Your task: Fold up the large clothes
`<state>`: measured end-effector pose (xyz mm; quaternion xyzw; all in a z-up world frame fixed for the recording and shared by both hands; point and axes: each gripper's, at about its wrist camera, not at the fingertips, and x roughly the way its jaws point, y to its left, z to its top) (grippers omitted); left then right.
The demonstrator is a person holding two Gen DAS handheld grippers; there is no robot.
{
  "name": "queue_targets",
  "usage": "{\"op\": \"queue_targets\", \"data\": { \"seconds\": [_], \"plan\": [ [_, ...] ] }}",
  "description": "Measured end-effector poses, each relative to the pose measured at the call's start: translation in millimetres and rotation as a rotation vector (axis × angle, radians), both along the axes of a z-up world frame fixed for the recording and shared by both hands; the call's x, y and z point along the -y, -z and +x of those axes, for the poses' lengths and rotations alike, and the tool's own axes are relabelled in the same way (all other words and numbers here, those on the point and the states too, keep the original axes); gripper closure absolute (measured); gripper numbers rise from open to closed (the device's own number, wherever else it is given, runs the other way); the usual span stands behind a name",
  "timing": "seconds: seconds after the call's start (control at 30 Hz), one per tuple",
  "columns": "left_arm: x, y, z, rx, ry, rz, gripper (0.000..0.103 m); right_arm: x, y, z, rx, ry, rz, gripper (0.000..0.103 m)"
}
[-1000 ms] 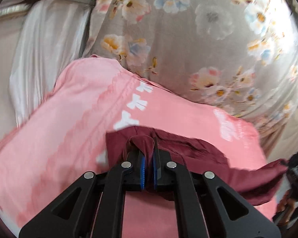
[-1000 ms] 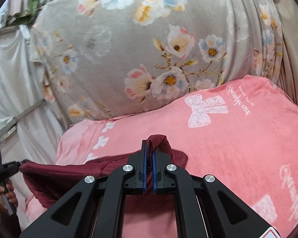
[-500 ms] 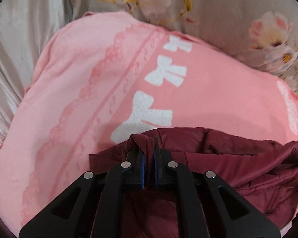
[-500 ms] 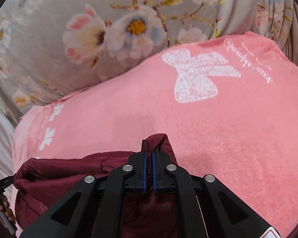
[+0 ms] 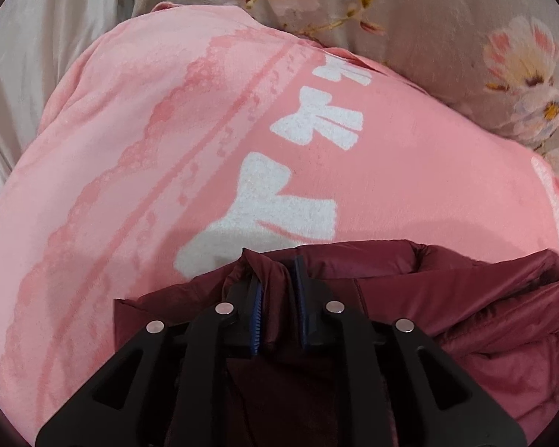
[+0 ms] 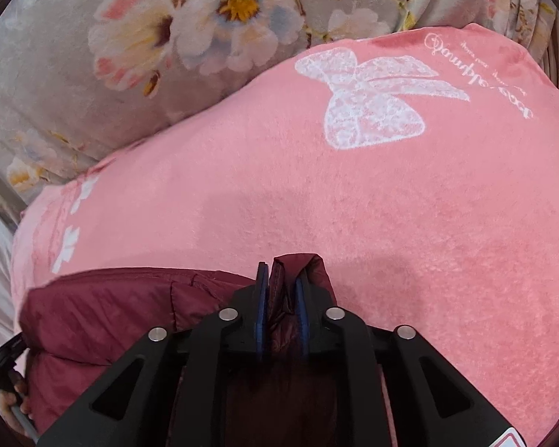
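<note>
A dark red padded jacket point(image 5: 466, 298) lies on a pink blanket point(image 5: 167, 149) with white bows. My left gripper point(image 5: 277, 279) has its jaws slightly parted, with a fold of the jacket's edge still between the blue pads. My right gripper point(image 6: 282, 287) stands the same way on another fold of the jacket point(image 6: 111, 309), its jaws a little apart around the cloth. Both grippers are low, close to the blanket point(image 6: 391, 205). The jacket's lower part is hidden under the grippers.
A grey flowered cover point(image 6: 167, 37) lies beyond the pink blanket and also shows in the left wrist view point(image 5: 466, 18). Pale satin cloth point(image 5: 37, 56) hangs at the far left. The other hand and gripper handle point(image 6: 7, 365) show at the left edge.
Both grippers have come down toward the blanket with the jacket. Their jaws, tightly shut on the cloth before, have opened a little. The jacket now rests on the blanket.
</note>
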<state>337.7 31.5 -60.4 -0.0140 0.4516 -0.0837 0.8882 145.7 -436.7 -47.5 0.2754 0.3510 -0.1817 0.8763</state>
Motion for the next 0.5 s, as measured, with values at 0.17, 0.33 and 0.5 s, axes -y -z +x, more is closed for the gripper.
{"op": "queue_targets", "data": {
  "seconds": [0.17,0.33,0.5],
  "plan": [
    [-36,-52,-26,0.104,-0.027,-0.021,0.020,1,-53,-51,0.135,0.031,-0.061,0.065],
    [-44,-113,-55,0.274,-0.031,0.032,0.011,-39,-89,-56,0.186,-0.055,-0.135,0.057],
    [23,-123,-60,0.209,0.109,-0.013,0.012,-114,-81,-3,0.118,-0.247,-0.160,0.057]
  ]
}}
